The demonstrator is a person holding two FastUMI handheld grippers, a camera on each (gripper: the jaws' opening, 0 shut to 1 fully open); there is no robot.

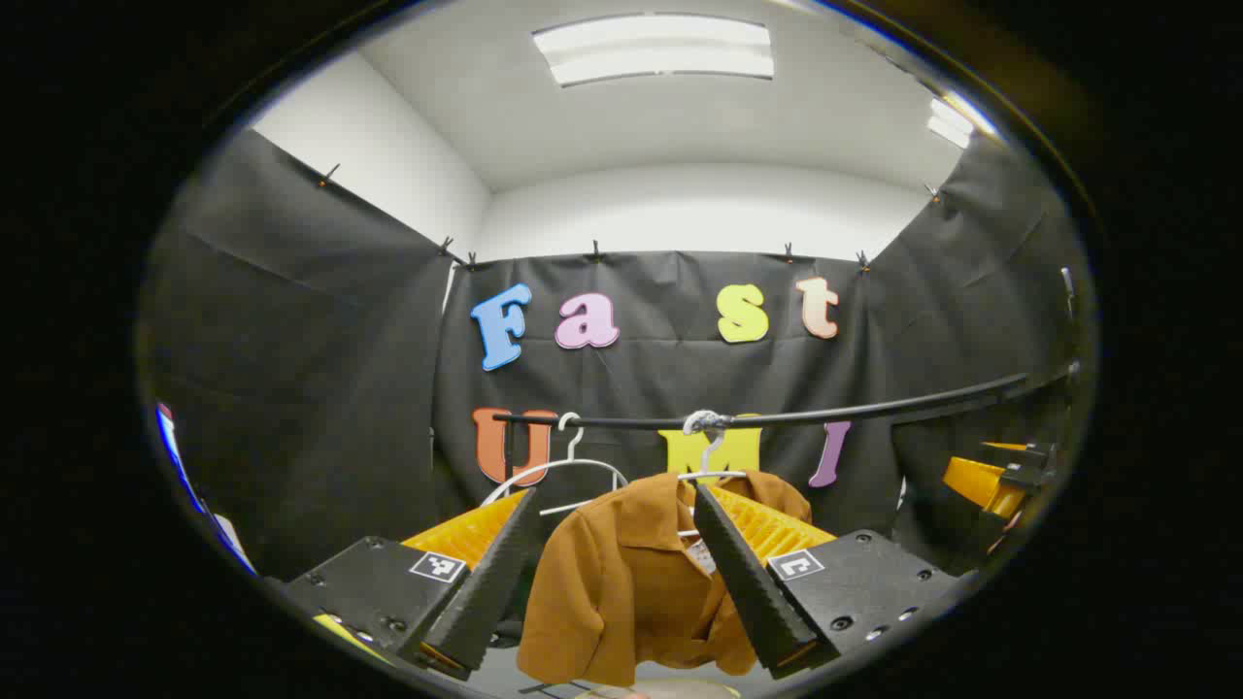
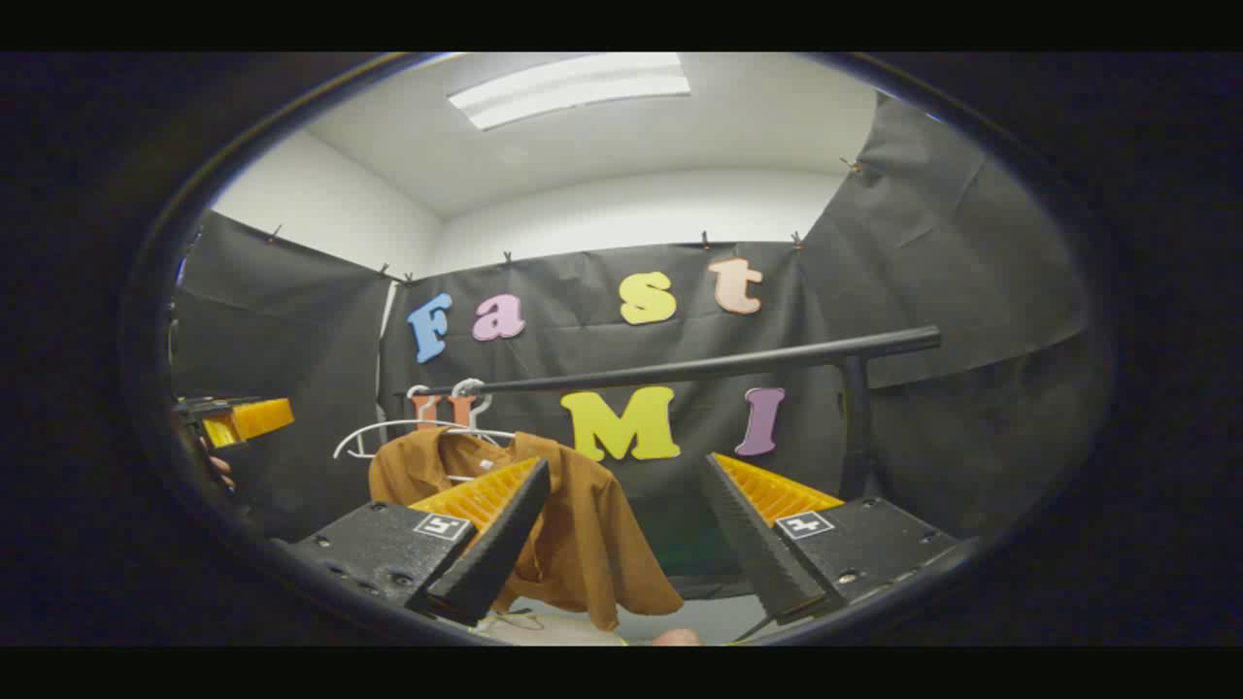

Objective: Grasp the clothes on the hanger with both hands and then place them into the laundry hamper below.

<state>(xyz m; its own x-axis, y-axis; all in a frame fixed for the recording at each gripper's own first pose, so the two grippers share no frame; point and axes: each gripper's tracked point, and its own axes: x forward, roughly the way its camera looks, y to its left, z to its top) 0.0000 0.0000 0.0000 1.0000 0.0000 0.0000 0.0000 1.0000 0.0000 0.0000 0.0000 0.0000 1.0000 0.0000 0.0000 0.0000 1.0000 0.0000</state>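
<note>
A brown shirt (image 1: 621, 582) hangs from a white hanger (image 1: 711, 442) on the black rail (image 1: 825, 416). In the left gripper view my left gripper (image 1: 614, 495) is open, short of the shirt, and its fingers frame the collar and shoulders. In the right gripper view the same shirt (image 2: 583, 544) hangs left of centre. My right gripper (image 2: 626, 464) is open and apart from it, with the left finger (image 2: 495, 539) overlapping the shirt's front in the image. Each gripper also appears at the edge of the other's view: right gripper (image 1: 991, 481), left gripper (image 2: 238, 419).
An empty white hanger (image 1: 558, 466) hangs left of the shirt on the rail. The rail's upright post (image 2: 855, 427) stands at the right. A pale rounded rim (image 2: 554, 629) shows below the shirt; what it is I cannot tell. Black cloth walls close in on all sides.
</note>
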